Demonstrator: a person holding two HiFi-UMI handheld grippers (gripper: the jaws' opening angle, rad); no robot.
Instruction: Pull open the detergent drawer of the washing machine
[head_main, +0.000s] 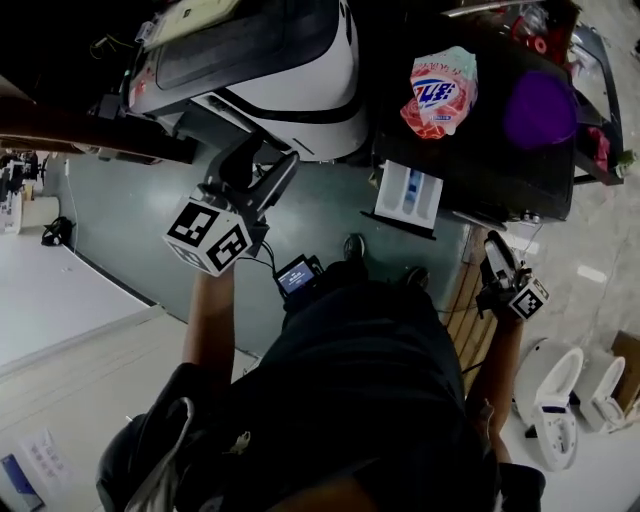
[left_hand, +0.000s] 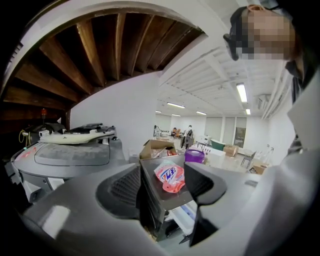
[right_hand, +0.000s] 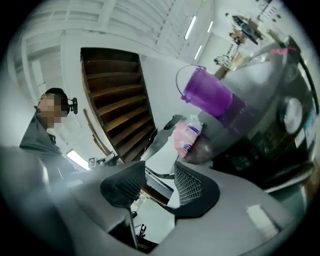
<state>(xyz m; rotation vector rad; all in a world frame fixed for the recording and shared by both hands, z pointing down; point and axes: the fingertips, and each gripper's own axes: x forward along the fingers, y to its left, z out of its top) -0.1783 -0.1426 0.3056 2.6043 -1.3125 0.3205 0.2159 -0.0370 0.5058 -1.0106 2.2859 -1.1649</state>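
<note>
Detergent drawer (head_main: 408, 195) juts from the washing machine (head_main: 480, 160) front and looks fully out. Right gripper (right_hand: 159, 182) is near the machine's front, left gripper (left_hand: 167, 187) off to its side. Both sets of fingers are spread and empty. Retreat clear of the drawer.

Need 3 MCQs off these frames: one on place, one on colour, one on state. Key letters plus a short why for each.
1. Where does the pink pouch lie?
A. on top of the dark washing machine
B. on the floor
C. inside the drawer

2. What colour is the container beside the pouch?
A. green
B. purple
C. yellow

3. How does the detergent drawer stand?
A. shut flush
B. removed and lying on the floor
C. pulled out from the machine's front

Key:
1 A, the pouch rests on the dark top in the head view.
2 B, the container shows purple in all three views.
3 C, the drawer juts out with its compartments exposed.
</note>
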